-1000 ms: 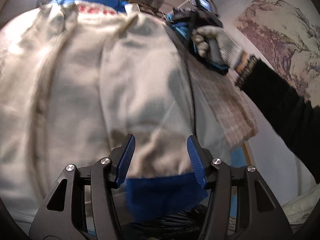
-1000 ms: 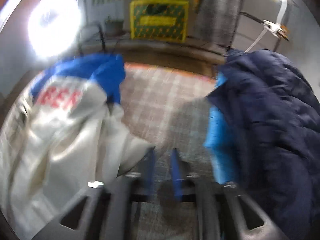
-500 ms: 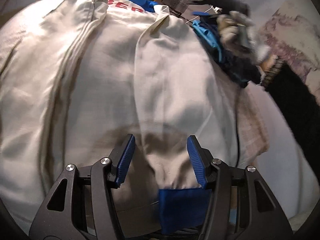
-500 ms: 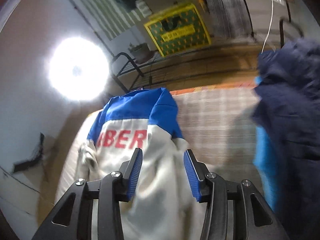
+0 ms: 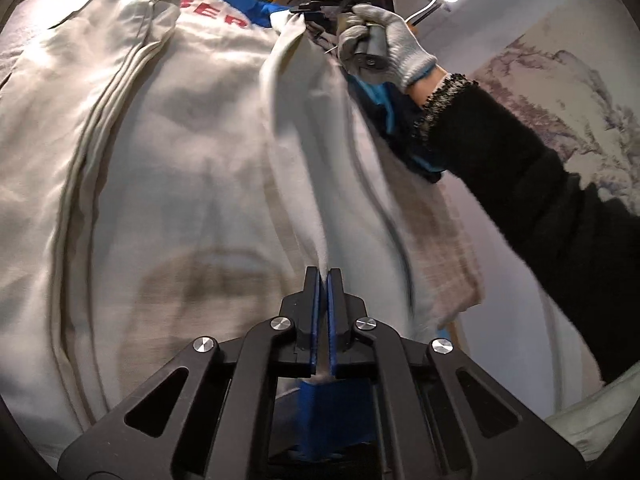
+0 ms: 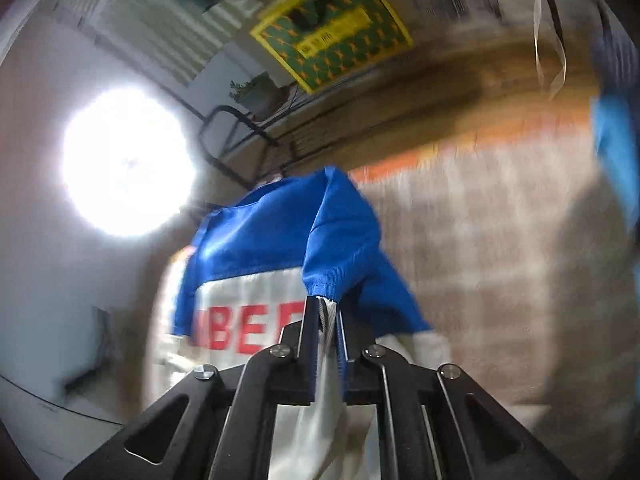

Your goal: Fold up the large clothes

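Left tool (image 5: 323,276): low centre of the left wrist view; its jaws have just closed and now pinch a ridge of the white sleeve near its blue cuff (image 5: 328,412).
Jacket (image 5: 168,168): white with a blue yoke and red lettering; spread across the left and middle of the left wrist view, on a plaid-covered surface (image 6: 500,264).
Right tool (image 6: 326,308): low centre of the right wrist view; its jaws have just closed and now clamp the jacket's shoulder edge where blue meets white. In the left wrist view it sits at upper centre.
Right hand (image 5: 384,48): upper right of the left wrist view, in a grey knit glove, wrapped round the tool's handle; black sleeve (image 5: 540,208) runs down to the right edge.
Dark blue garment (image 5: 400,120): just right of the jacket, under the gloved hand.
Yellow-green crate (image 6: 332,28): top centre of the right wrist view, blurred.
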`<state>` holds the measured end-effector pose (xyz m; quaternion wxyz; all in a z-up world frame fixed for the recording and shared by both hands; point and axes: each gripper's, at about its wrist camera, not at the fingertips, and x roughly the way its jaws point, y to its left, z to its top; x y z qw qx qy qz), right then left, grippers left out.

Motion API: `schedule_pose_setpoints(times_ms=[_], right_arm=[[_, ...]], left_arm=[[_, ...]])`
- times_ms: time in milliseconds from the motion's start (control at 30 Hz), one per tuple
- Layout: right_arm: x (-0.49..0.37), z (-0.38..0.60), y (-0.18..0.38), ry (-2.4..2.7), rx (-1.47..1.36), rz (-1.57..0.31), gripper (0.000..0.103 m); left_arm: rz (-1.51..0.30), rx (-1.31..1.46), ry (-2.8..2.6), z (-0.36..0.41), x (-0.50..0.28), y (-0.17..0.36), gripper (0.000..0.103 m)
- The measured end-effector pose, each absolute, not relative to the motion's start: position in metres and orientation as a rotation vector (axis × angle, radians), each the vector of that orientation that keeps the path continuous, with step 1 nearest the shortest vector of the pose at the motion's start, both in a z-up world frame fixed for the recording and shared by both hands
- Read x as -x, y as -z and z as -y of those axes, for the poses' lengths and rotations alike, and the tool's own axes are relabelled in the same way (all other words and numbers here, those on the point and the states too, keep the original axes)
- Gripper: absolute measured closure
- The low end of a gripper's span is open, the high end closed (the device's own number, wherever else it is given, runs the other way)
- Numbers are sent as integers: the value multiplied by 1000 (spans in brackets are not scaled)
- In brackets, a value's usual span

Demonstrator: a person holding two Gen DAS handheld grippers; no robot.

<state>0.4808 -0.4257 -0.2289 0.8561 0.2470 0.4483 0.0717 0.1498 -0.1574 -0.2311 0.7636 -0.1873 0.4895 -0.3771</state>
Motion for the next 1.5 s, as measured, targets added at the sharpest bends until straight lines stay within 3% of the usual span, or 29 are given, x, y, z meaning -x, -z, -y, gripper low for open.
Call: schedule_pose_setpoints(times_ms=[133,267,600,667,767,800,1133,1333,1500], right_arm=[[-487,380,184,-6,-94,-936,100],[-498,326,170,-38,153,-928,100],[-530,239,266,-150,391,-1065,99],[-529,242,275,-157,372,-1079,97],[-524,263,259,-200,223,-1075,72],[-519,273,247,-224,161,-1054,69],[-396,415,166,-227,-173,-933,66],[-316,477,193,-258,-383,-965,65],[-309,471,224,-433,-577,-974,66]], left_arm=[[-1070,473,880,166,-151,232,102],[-1088,483,897,169,-150,238,102],[-1143,501,876,167,-148,262,102],[-1147,494,872,167,-147,262,102],[-1145,473,861,167,-147,256,102],[-1141,464,855,166,-145,255,102],[-1073,398,713,139,-135,229,102],[-1005,362,709,143,-116,205,102],[-1032,278,767,178,-103,208,95]])
